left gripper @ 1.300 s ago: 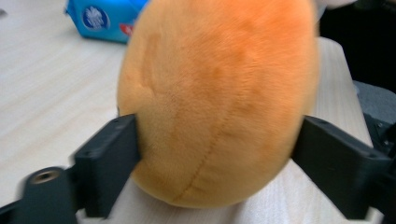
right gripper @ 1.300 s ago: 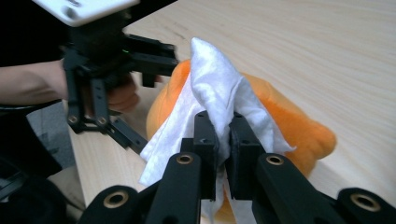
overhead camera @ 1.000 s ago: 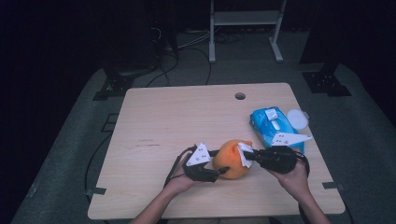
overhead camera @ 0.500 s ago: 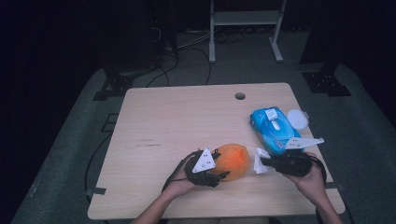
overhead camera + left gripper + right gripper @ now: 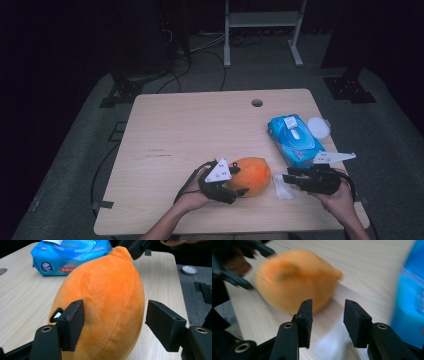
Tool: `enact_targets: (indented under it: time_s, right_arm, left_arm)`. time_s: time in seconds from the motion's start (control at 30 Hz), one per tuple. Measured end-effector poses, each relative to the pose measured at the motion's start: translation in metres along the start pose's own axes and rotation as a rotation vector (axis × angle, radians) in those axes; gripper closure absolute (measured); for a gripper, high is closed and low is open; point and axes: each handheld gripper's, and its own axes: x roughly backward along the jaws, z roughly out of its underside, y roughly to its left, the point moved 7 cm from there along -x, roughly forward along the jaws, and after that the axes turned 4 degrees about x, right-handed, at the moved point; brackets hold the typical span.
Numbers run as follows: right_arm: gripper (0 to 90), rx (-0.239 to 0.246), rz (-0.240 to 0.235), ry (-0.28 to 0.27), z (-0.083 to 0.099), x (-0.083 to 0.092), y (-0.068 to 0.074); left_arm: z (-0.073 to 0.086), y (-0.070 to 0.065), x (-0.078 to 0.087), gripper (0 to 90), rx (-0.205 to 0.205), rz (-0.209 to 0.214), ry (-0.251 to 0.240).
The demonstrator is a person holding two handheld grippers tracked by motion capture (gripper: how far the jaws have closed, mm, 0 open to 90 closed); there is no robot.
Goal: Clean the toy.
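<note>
Now orange plush fruit (image 5: 105,302) between the spread left claw (image 5: 115,325), just beyond the opened, empty right claw (image 5: 327,320).

One plush orange (image 5: 251,175), one wipes pack (image 5: 294,140), one lid (image 5: 318,127).

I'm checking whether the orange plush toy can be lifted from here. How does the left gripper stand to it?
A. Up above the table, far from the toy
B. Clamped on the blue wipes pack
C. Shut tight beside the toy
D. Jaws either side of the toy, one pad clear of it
D: in the left gripper view the orange plush toy sits between the left gripper's jaws, with a gap showing at one pad.
</note>
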Motion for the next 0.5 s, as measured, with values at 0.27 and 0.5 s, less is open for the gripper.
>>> enact_targets:
  time_s: [0.27,0.5]
  right_arm:
    - [56.1,0.055,-0.082,-0.089,-0.025,-0.014,0.032]
    - [58.3,0.067,-0.102,-0.015,-0.016,-0.024,0.038]
  left_arm:
    - [-0.001,-0.022,-0.004,32.1,-0.078,0.084,0.046]
    - [-0.001,-0.028,-0.004,32.1,-0.046,0.153,0.039]
